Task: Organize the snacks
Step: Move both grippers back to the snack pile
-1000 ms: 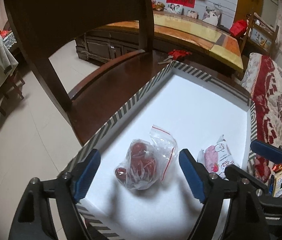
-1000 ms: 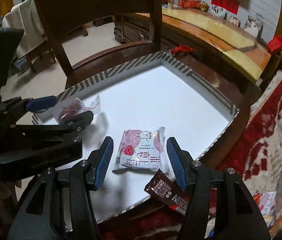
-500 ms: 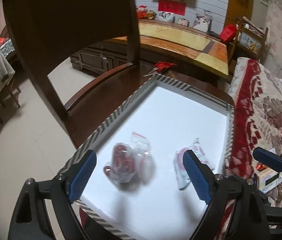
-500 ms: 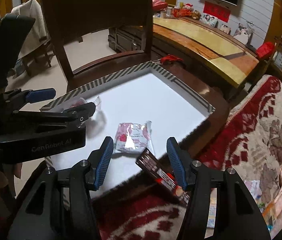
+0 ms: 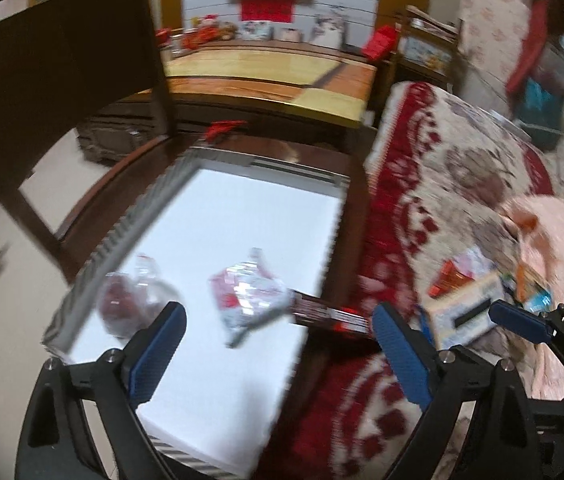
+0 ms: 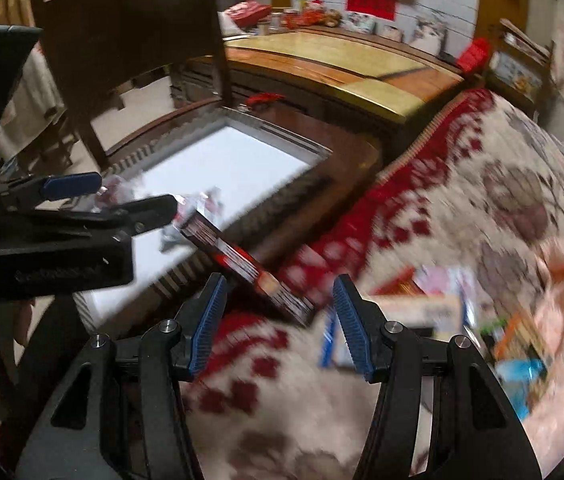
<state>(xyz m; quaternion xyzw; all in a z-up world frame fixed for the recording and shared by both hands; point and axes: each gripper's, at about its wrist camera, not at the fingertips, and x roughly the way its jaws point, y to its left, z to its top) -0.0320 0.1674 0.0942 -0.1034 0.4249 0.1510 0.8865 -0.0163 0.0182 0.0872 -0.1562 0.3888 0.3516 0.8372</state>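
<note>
A: Where are the snacks?

B: Two lie in the white tray (image 5: 218, 240) with the striped rim. A clear bag of red fruit (image 5: 128, 300) sits near the tray's left edge, and a pink and white packet (image 5: 248, 294) lies toward its right side. A dark chocolate bar (image 5: 330, 316) leans across the tray's right rim, one end touching the packet, the other over the red patterned blanket (image 5: 434, 184).

A: And the rest?

B: More packets and a small box form a loose pile (image 6: 450, 312) on the blanket, well to the right of the tray. It is too blurred to name them.

A: What about the left hand-held gripper (image 5: 278, 356)?

B: Its jaws stand wide apart with nothing between them. It hangs above the tray's near right corner, the bag of fruit just past its left finger.

A: And the right hand-held gripper (image 6: 278, 320)?

B: Also spread apart and holding nothing. It is over the blanket, with the lower end of the chocolate bar (image 6: 250, 268) just ahead between its fingers, though I cannot tell whether they touch it.

A: What carries the tray?

B: A dark wooden chair (image 6: 130, 40) seat.
</note>
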